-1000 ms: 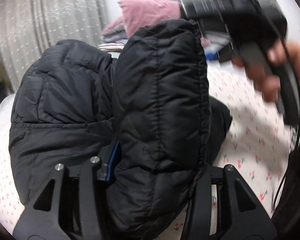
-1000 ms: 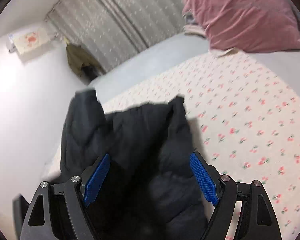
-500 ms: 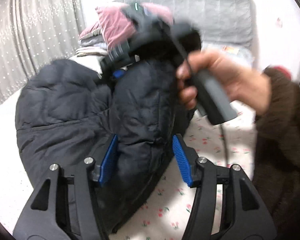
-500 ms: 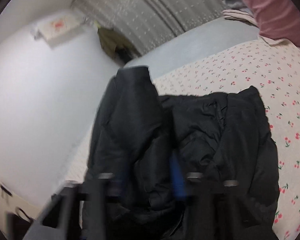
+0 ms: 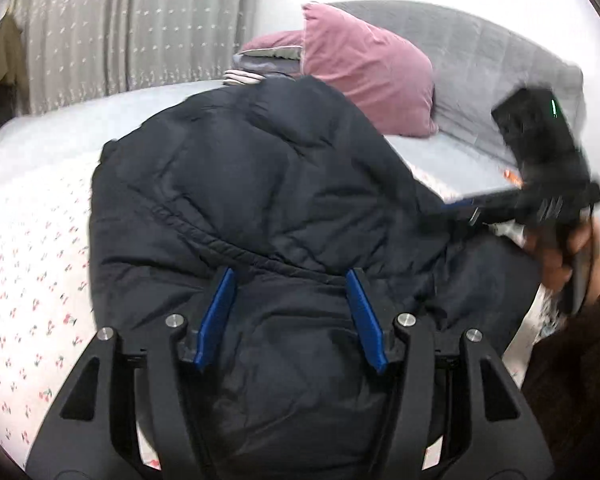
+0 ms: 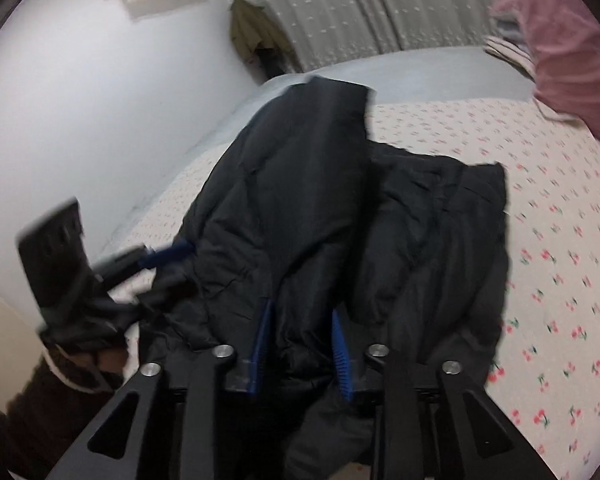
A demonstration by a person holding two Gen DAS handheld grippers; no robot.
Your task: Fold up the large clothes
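A black puffy jacket [image 5: 260,184] lies bunched on the cherry-print bed sheet [image 5: 32,260]. My left gripper [image 5: 290,312] hovers over its near part, open. Both blue pads show their bare faces, with fabric lying loosely below them. In the right wrist view, a thick fold of the jacket [image 6: 300,200] fills the gap of my right gripper [image 6: 300,346]. Its jaws are opening, with the fold still touching both pads. A sleeve stands up beyond it. The right gripper [image 5: 456,210], blurred, reaches in from the right in a person's hand [image 5: 560,264]. The left gripper [image 6: 168,264] shows at the jacket's left edge.
A pink pillow [image 5: 364,76] and a stack of folded clothes [image 5: 252,68] lie at the head of the bed, before a grey padded headboard [image 5: 480,60]. A curtain [image 5: 120,28] and a white wall [image 6: 80,100] bound the far side. An olive garment [image 6: 252,28] hangs in the corner.
The left gripper let go of the raised sleeve and pulled back over the jacket. The right gripper swung from the jacket's far side to its right edge, closed on a fold, then began widening.
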